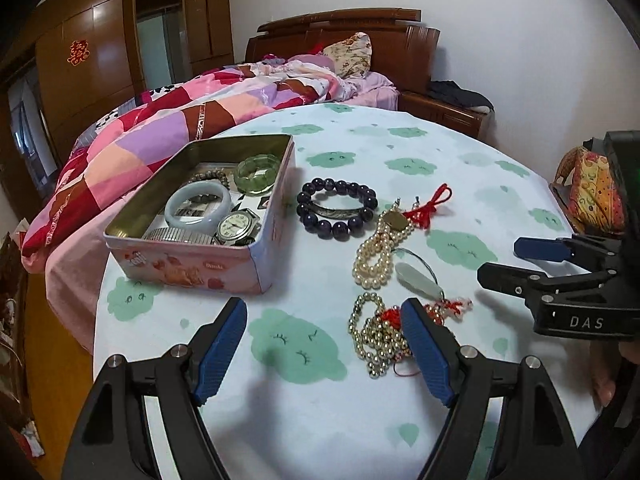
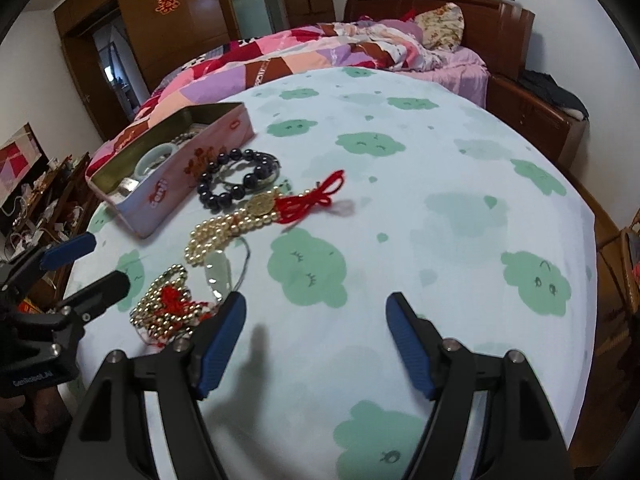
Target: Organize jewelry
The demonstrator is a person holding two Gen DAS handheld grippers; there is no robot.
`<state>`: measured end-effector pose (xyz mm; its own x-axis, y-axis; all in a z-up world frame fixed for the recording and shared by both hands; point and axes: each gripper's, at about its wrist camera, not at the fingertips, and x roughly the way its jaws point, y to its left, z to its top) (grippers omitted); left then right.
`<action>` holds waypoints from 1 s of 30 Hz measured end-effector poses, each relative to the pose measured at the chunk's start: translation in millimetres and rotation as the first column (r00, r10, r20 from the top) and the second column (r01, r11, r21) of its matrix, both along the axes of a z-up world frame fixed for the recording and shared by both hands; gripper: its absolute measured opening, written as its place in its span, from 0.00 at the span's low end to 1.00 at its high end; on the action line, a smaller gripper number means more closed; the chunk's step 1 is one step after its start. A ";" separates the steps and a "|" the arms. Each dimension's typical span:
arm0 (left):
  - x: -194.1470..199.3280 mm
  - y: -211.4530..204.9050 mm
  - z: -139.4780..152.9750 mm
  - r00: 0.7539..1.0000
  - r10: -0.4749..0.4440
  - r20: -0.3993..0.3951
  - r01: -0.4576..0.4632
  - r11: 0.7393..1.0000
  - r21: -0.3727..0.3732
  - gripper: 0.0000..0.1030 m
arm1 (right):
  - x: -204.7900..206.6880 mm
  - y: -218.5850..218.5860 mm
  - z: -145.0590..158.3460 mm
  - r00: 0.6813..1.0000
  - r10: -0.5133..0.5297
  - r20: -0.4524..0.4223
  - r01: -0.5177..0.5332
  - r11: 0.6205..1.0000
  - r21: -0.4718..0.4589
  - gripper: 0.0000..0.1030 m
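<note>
On the worktop [image 1: 320, 420], both the left gripper [image 1: 324, 344] and right gripper [image 2: 316, 340] hover with fingers spread, holding nothing. Tin [image 1: 192, 272] is half filled, so I'd guess the gold bead strand [image 1: 372, 340] goes next.

"DAS" on right gripper [image 1: 504, 260], "GenRobot.AI" on left gripper [image 2: 92, 260] — tin's [image 1: 208, 268] lettering unreadable

- I see a bed [image 1: 240, 92] with a patchwork quilt [image 1: 152, 140] beyond the table.
- Far left, a wooden wardrobe [image 1: 100, 52].
- A floral pillow [image 1: 352, 54] lies against the headboard [image 1: 340, 32].
</note>
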<state>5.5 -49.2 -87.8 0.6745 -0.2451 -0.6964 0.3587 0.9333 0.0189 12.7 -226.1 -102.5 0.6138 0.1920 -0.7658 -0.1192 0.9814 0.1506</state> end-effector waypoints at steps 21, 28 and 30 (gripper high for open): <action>-4.0 9.1 -1.8 0.999 -0.027 -0.040 0.024 0.997 -0.068 0.77 | -9.8 15.9 11.8 0.997 0.036 0.063 -0.036 0.999 -0.004 0.73; 7.1 29.0 -1.7 0.997 0.048 -0.052 -0.052 0.996 -0.077 0.77 | -3.4 49.1 2.6 0.991 0.130 0.019 -0.129 0.991 -0.034 0.73; 9.5 28.0 -7.5 0.996 0.046 -0.073 -0.051 0.997 -0.059 0.77 | -4.8 55.9 -0.3 0.988 0.156 0.009 -0.155 0.986 -0.058 0.73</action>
<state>15.0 -21.3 -95.2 0.6356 -0.2565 -0.7281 0.3114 0.9482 -0.0622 7.9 -170.3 -102.8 0.5901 0.2421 -0.7702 -0.2727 0.9577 0.0921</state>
